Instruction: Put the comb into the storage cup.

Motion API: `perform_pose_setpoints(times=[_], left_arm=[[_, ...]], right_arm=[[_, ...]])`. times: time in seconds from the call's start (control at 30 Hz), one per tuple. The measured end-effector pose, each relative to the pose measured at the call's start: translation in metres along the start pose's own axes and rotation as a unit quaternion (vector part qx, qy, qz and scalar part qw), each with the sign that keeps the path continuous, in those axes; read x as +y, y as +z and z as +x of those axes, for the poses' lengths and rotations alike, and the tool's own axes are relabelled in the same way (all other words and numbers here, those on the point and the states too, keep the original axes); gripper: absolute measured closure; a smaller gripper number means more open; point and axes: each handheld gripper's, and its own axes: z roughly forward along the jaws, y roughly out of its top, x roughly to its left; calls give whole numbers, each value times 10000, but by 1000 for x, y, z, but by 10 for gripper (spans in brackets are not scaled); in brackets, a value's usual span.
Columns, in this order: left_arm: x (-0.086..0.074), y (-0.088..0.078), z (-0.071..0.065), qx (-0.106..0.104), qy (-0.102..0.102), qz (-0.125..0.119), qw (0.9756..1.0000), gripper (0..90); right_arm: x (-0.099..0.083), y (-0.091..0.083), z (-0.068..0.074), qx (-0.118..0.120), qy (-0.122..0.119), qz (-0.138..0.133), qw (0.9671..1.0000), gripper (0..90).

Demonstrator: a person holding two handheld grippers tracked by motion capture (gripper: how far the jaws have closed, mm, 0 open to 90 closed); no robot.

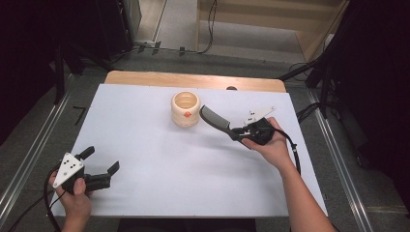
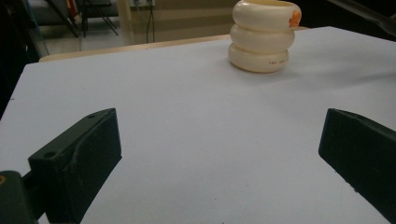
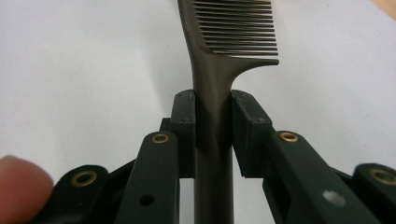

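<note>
A dark grey comb [image 1: 217, 121] hangs above the white table, its toothed head close to the cream ribbed cup [image 1: 185, 108] at the table's middle back. My right gripper [image 1: 240, 134] is shut on the comb's handle [image 3: 212, 121], both pads pressed against its sides. The comb's teeth [image 3: 238, 28] point to the right in the right gripper view. My left gripper [image 1: 100, 160] rests near the table's front left corner, jaws wide open with nothing between them. Far ahead of it the cup [image 2: 264, 35] stands upright with an orange mark near its rim.
A white sheet [image 1: 145, 159] covers the table, with a wooden strip [image 1: 193, 79] showing along the back edge. Metal rails and cables run along the floor on both sides. A fingertip [image 3: 21, 184] shows at the bottom left of the right gripper view.
</note>
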Motion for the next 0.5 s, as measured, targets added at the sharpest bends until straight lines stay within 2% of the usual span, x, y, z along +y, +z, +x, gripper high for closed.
perform_pose_setpoints(times=[0.03,0.07,0.1,0.13,0.27,0.5], left_arm=[[0,0,0,0,0,0,10000,0],[0,0,0,-9,8,-5,10000,0],[0,0,0,-9,8,-5,10000,0],[0,0,0,-7,13,-3,10000,0],[0,0,0,-18,20,-9,10000,0],[0,0,0,-37,32,-1,10000,0]], right_arm=[[0,0,0,0,0,0,10000,705],[-2,-2,3,-34,110,-136,9998,705],[-2,-2,3,-34,110,-136,9998,705],[-4,-3,4,-48,148,-271,9995,705],[-7,-6,8,-111,325,-532,9980,705],[-9,-9,16,-213,433,-881,9949,705]])
